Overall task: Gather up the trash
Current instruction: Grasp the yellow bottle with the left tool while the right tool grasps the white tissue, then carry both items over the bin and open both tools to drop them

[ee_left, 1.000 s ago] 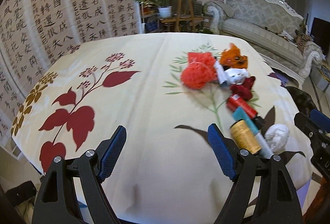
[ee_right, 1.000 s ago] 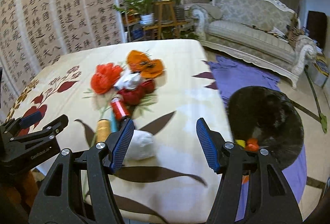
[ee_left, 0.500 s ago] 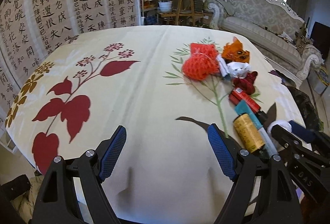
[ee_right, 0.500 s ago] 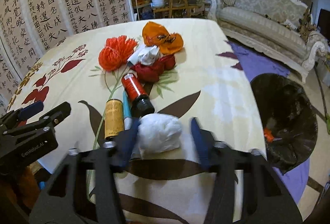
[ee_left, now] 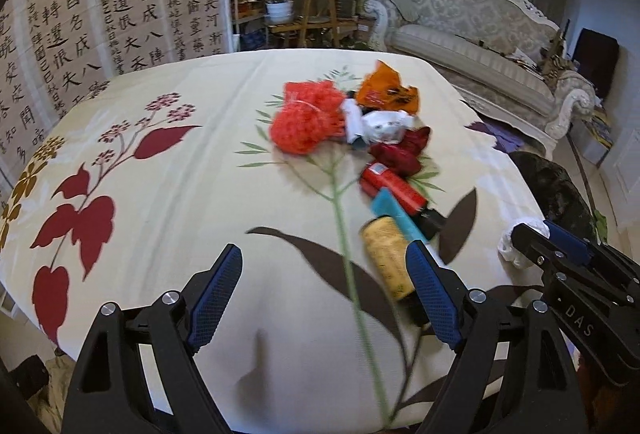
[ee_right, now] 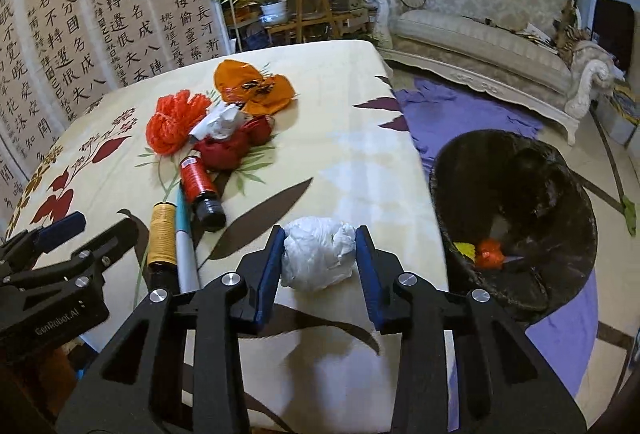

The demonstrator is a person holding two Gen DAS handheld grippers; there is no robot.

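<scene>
Currently I log: right gripper (ee_right: 319, 258) clamped on white tissue wad (ee_right: 318, 256) near the floral tablecloth's (ee_right: 352, 138) right edge; left gripper (ee_left: 326, 298) gaping, empty; black bin (ee_right: 516, 218) beside; sofa (ee_right: 480, 30) beyond.

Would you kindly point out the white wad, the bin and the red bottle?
White wad (ee_right: 318, 254), right wrist view, middle of the crumpled ball.
Bin (ee_right: 448, 170), right wrist view, near rim.
Red bottle (ee_right: 196, 180), right wrist view, red label.

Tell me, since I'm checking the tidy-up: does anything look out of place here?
Yes: litter is strewn across the tablecloth, with a red bottle lying on its side, while the bin holds little. The right gripper clamps a white wad.
</scene>
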